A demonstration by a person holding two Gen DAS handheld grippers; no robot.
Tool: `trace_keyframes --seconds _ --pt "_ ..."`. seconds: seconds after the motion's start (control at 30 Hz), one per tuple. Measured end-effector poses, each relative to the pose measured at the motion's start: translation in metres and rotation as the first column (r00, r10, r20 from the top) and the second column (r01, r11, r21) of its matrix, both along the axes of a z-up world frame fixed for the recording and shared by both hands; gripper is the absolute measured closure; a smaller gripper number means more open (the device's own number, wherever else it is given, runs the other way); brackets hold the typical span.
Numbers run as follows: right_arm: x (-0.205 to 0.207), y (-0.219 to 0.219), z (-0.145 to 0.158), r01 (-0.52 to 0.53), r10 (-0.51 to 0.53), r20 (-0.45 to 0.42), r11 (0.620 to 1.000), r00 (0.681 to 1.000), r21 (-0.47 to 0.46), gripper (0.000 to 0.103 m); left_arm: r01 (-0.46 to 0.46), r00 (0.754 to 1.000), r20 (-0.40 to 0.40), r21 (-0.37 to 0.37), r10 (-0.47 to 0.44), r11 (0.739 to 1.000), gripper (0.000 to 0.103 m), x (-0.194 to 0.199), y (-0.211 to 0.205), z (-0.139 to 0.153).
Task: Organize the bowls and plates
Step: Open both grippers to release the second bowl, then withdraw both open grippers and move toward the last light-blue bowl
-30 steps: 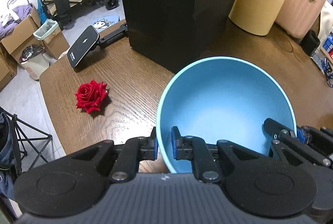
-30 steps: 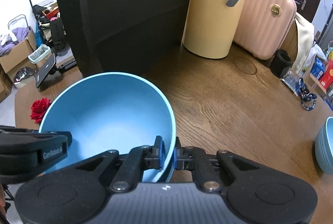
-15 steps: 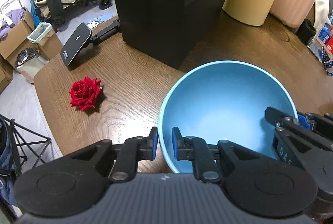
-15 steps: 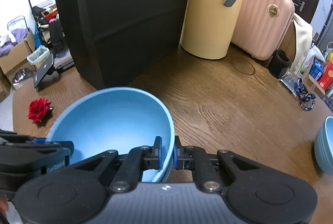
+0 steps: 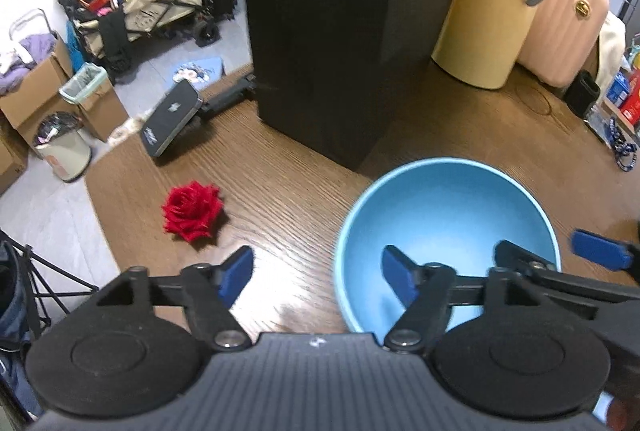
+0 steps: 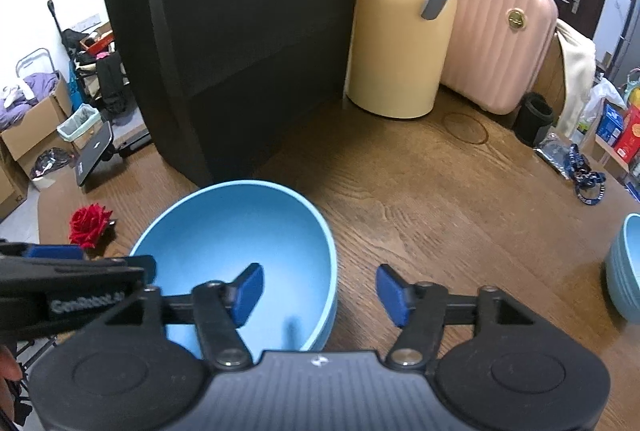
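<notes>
A light blue bowl point(image 5: 444, 215) rests upright on the wooden table point(image 5: 280, 175); it also shows in the right wrist view point(image 6: 240, 227). My left gripper point(image 5: 318, 277) is open, its jaws straddling the bowl's left rim without touching it. My right gripper point(image 6: 320, 291) is open, its jaws straddling the bowl's right rim. A stack of blue bowls point(image 6: 626, 271) stands at the right edge of the right wrist view.
A big black case point(image 5: 320, 31) stands just behind the bowl. A yellow jug point(image 6: 400, 31) and a pink suitcase point(image 6: 500, 43) stand at the back right. A red rose point(image 5: 192, 211) and a black pad point(image 5: 170, 119) lie at the left, near the table's left edge.
Both grippers were shut on the bowl's rim and have opened. The bowl has come down to rest on the table.
</notes>
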State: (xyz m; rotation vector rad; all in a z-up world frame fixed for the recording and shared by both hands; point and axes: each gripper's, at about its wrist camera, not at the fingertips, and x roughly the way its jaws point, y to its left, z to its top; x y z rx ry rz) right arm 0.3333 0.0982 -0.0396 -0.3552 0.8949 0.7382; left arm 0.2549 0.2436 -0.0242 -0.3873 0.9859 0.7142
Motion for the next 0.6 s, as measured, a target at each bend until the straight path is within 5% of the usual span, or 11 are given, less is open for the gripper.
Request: trace_keyframes --seconds 0.1,0.17,0.6 --pt "0.003 -0.006 0.005 0.036 -0.036 0.004 0.999 0.999 -0.004 0.012 -0.018 1.000 0.001 0.023 0.018 1.000 0.001 -0.006 0.005 0.005" --pt "0.006 -0.011 0.008 0.060 -0.060 -0.011 0.998 0.998 -0.010 0.000 -0.026 1.000 0.006 0.011 0.026 1.000 0.000 -0.011 0.010 0.008" --pt "0.001 -0.027 0.023 0.117 -0.118 -0.068 0.993 0.991 -0.029 0.000 -0.004 1.000 0.002 -0.035 0.004 0.999 0.000 -0.023 0.009 0.019"
